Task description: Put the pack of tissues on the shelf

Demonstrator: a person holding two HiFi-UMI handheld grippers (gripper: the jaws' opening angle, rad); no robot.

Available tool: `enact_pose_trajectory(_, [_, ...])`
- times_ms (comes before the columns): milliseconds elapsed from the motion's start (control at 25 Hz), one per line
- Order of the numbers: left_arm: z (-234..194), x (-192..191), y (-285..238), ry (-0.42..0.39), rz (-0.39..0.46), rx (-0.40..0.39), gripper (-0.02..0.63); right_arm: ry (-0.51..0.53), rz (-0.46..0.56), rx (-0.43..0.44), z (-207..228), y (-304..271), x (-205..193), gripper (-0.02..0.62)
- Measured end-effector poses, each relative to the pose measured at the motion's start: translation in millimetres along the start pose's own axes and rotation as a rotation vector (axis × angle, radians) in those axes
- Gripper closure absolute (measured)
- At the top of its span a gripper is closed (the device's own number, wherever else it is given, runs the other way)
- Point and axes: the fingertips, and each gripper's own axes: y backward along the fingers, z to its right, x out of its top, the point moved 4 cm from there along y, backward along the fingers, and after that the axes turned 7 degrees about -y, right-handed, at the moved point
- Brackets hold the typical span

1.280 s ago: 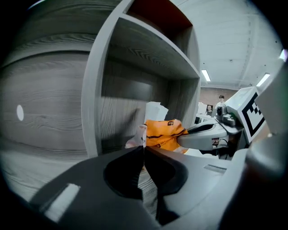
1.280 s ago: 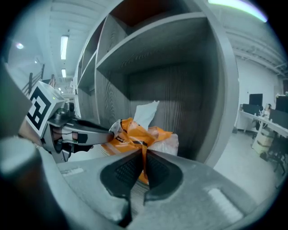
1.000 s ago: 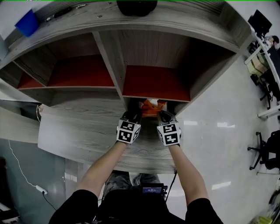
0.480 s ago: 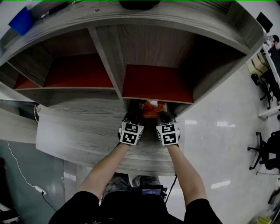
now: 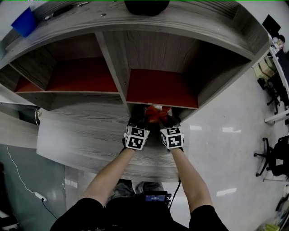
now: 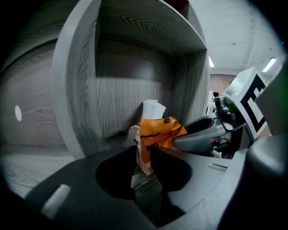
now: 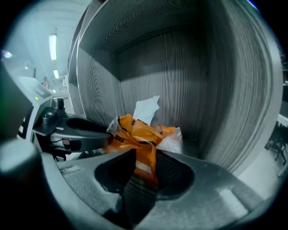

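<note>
Jaws on both grippers have just been opening: a second ago they were nearly together, and now each pair stands apart. The hands have drawn slightly closer to each other in the head view. The pack [image 5: 156, 113] shows in much the same spot as before, at the mouth of the lower compartment.

The pack [image 6: 157, 130] is orange, with a white tissue [image 6: 153, 108] standing up from its top. It rests on the grey wood floor of that compartment. The left gripper [image 6: 143, 150] has the pack's pale crimped end between its spread tips, with a gap showing beside the wrapper. The right gripper [image 7: 145, 155] has the orange end of the pack [image 7: 137, 132] between its tips, which are also spread and not pinching. In the head view the left gripper [image 5: 137, 122] and right gripper [image 5: 169, 121] flank the pack, one at each end, with their tips under the board's edge. Each gripper view catches the other gripper just beside the pack, the right gripper [image 6: 202, 134] in one and the left gripper [image 7: 81, 132] in the other.

The red board [image 5: 162, 88] of the shelf [image 5: 113, 58] lies directly above the pack and hides most of it from above. Grey side walls close in on both sides, and the back wall rises behind the tissue [image 7: 146, 110]. On top of the shelf stand a blue bin [image 5: 23, 20] and a dark object [image 5: 146, 5]. Office chairs [image 5: 273, 158] stand well apart on the pale floor.
</note>
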Motion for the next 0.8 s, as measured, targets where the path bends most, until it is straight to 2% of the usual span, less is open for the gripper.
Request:
enact_pose_trajectory(120, [1.6,5.6,3.8,0.002,0.02,-0.007,0.47,-0.023,-0.006,0.024,-2.4,2.2,0.9,0.426])
enact_pose_trajectory(360, [-2.3,16.6,18.3,-0.004,0.046,0.003,0.46,-0.034,-0.007,0.026,-2.2,16.5,5.1,0.397])
enact_pose_trajectory(440, [-2.9,19.5,25.7,0.01,0.059,0.003,0.478,-0.036,-0.011,0.031,-2.9,23.6,6.9,0.396])
enact_pose_trajectory(520, [-2.6,25.3,35.8,0.035,0.078,-0.002,0.54,-0.037,-0.011,0.036,-4.4,32.2,10.2,0.394])
enact_pose_trajectory(640, [-3.5,36.9,53.5,0.055,0.111,-0.012,0.583,-0.041,0.003,0.042,-7.3,48.5,18.8,0.394])
enact_pose_trajectory(800, [-1.5,54.1,78.4,0.068,0.165,-0.056,0.611,-0.024,0.023,0.065,-15.9,72.5,34.1,0.394])
